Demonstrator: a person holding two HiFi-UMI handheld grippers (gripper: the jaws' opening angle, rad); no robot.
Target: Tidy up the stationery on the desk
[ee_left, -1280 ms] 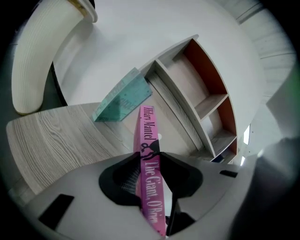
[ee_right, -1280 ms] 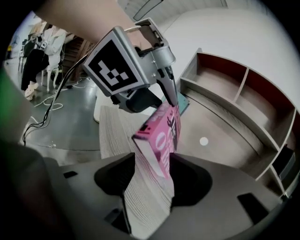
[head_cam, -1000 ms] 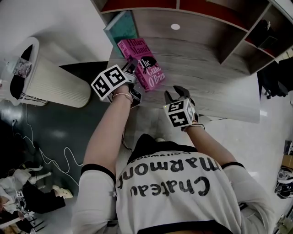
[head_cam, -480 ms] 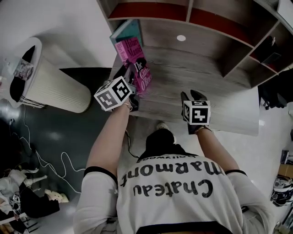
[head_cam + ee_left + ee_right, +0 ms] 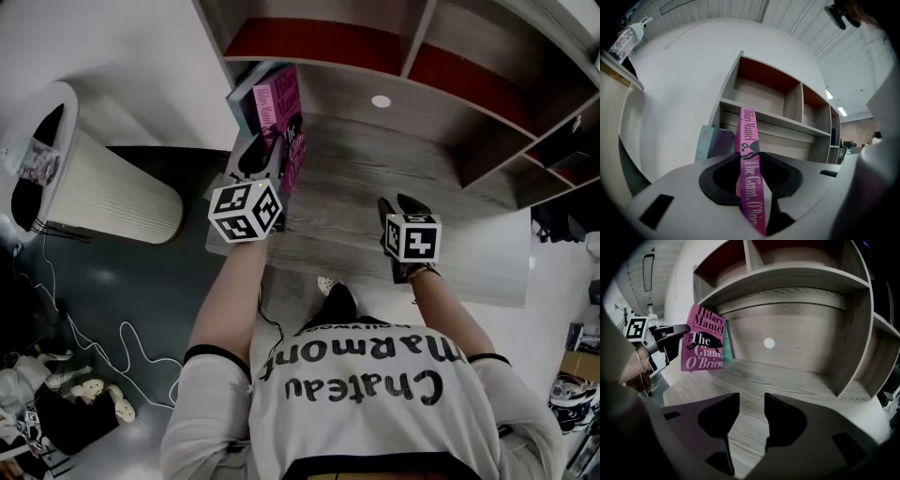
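Observation:
A pink paperback (image 5: 285, 120) stands upright at the desk's far left, held off its lower edge by my left gripper (image 5: 265, 156), which is shut on it. In the left gripper view its spine (image 5: 749, 154) runs up between the jaws. Just behind it a teal book (image 5: 246, 92) leans against the shelf's left wall. The right gripper view shows the pink cover (image 5: 704, 345) facing right, with the teal book (image 5: 727, 347) behind. My right gripper (image 5: 396, 206) hovers over the desk's front middle, open and empty, jaws (image 5: 752, 401) slightly apart.
The wooden desk (image 5: 375, 178) backs onto a shelf unit with red-backed cubbies (image 5: 319, 42) and a divider (image 5: 855, 348) at right. A white round disc (image 5: 381, 100) sits on the back panel. A ribbed white bin (image 5: 103, 192) stands on the floor left.
My left gripper has tipped the pink book from lying slanted to upright and carried it back-left toward the teal book. My right gripper drew away to the right.

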